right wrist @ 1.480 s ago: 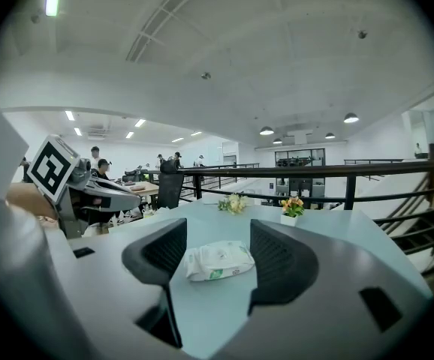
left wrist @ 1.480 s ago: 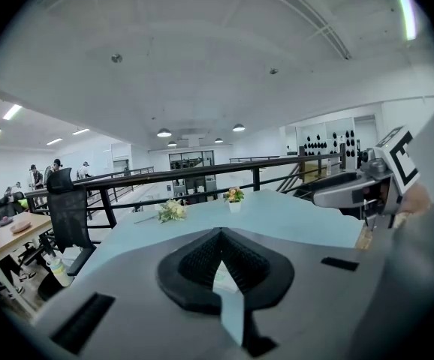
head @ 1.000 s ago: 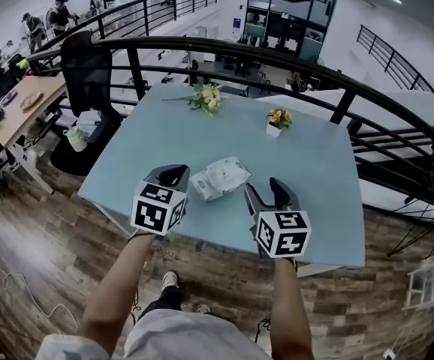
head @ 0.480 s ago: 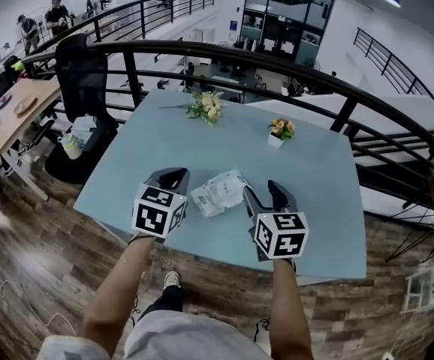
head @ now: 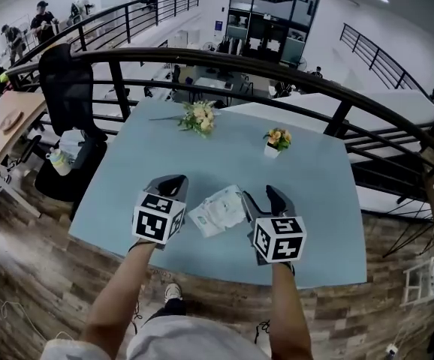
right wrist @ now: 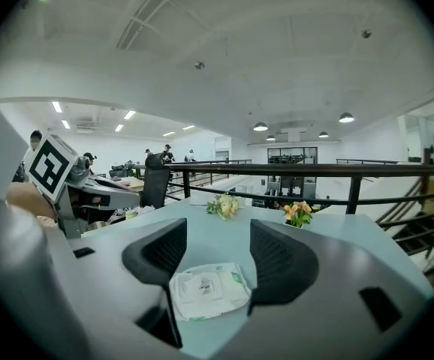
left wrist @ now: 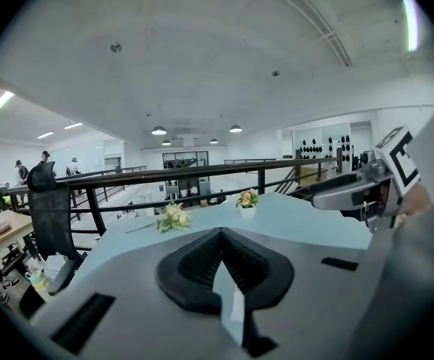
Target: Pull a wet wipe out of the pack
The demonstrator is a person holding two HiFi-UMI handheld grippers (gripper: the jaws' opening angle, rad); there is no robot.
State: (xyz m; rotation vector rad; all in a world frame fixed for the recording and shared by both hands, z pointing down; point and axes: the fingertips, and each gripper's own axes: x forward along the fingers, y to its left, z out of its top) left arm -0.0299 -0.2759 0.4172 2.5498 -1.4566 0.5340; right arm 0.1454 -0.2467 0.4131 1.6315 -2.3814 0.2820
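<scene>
The wet wipe pack point(head: 217, 210) is white with green print and lies flat on the light blue table point(head: 307, 193), near its front edge. My left gripper point(head: 169, 187) is just left of the pack, its jaws shut with nothing in them. In the left gripper view point(left wrist: 221, 265) the pads meet at a point. My right gripper point(head: 266, 199) is at the pack's right edge and stands open. In the right gripper view point(right wrist: 217, 257) the pack point(right wrist: 206, 291) shows low between the two pads, untouched.
A loose bunch of flowers point(head: 200, 116) lies at the table's far side, and a small white flower pot point(head: 277, 139) stands to its right. A black railing point(head: 337, 88) curves behind the table. A black office chair point(head: 67, 88) stands at the left.
Both grippers have moved forward over the table and now flank the pack. The pack has not moved, and the jaws stand as before.
</scene>
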